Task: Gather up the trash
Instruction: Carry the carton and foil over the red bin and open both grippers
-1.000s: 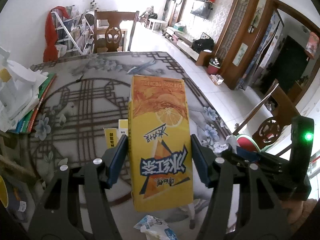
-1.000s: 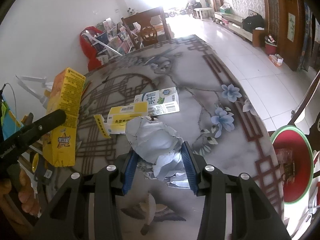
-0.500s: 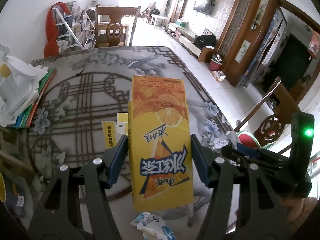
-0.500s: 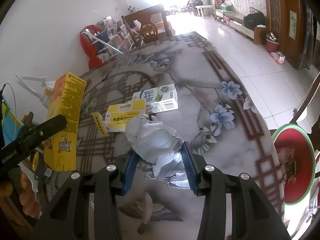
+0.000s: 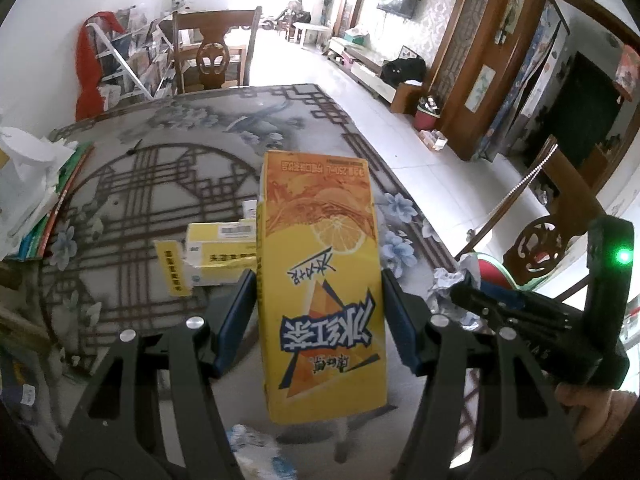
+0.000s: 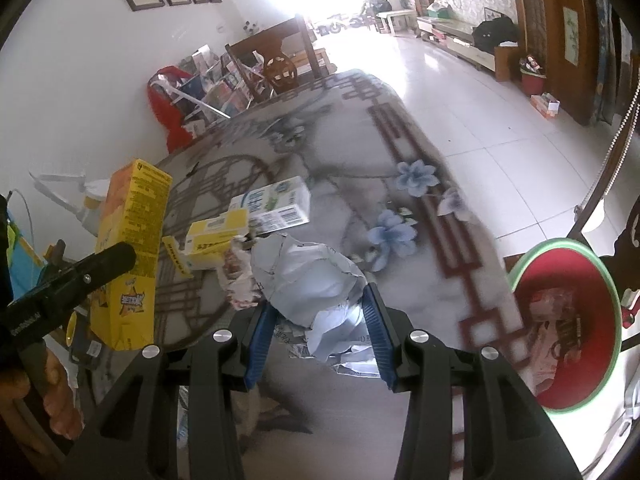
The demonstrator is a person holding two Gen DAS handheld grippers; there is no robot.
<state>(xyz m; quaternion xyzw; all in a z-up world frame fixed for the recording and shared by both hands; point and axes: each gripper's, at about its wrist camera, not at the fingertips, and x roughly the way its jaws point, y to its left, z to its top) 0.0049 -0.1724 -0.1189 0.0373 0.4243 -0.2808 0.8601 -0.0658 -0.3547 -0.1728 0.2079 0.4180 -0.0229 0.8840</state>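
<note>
My left gripper is shut on a tall yellow-orange drink carton and holds it upright above the table; the carton also shows in the right wrist view. My right gripper is shut on a crumpled grey-white paper wad, lifted over the table's near right part. A red trash bin with a green rim stands on the floor to the right and holds some wrappers.
On the patterned table lie a yellow box, a white milk carton and a small wrapper. Books and white items stack at the left edge. Wooden chairs stand at the far end and right.
Both grippers have moved forward and to the right with their loads. The red bin now sits larger and nearer in the right wrist view.
</note>
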